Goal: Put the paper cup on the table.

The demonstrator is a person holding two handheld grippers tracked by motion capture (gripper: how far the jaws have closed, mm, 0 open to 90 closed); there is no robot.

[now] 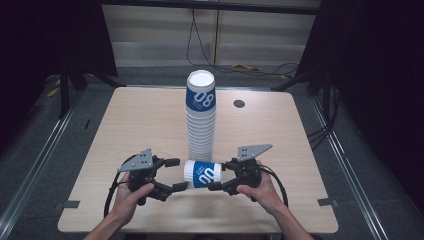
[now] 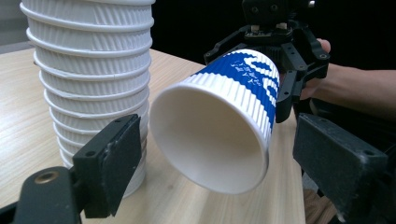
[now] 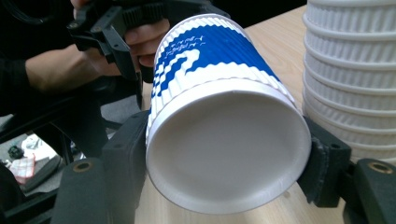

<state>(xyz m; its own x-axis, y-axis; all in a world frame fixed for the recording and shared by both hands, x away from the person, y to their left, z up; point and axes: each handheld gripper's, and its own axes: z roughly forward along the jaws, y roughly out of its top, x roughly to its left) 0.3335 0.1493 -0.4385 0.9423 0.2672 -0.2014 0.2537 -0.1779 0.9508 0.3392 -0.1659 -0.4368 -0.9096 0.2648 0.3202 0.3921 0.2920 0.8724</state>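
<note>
A blue-and-white ribbed paper cup (image 1: 202, 174) lies on its side in the air just above the near part of the wooden table (image 1: 135, 125), between the two grippers. Its base end sits between the jaws of the right gripper (image 1: 216, 177), whose pads press on it from both sides, as the right gripper view shows with the cup's white bottom (image 3: 229, 147) facing the camera. The jaws stand narrow, clamped on the cup. The cup's open mouth (image 2: 208, 136) points toward the left gripper (image 1: 176, 174), whose jaws stand wide apart, one on either side of the rim; in the left gripper view neither pad touches the cup.

Just behind the held cup, close to it, rises a tall stack of paper cups (image 1: 201, 117), white ribbed rims piled one on another, with a blue-printed cup on top. In the left gripper view the stack (image 2: 93, 70) stands right beside the left-hand pad, crowding that side of the approach. A person's hand holds each gripper from the near edge of the table. Farther back on the table, to the right of the stack, is a small round dark grommet (image 1: 239, 104). Cables (image 1: 210, 55) trail across the floor behind the table.
</note>
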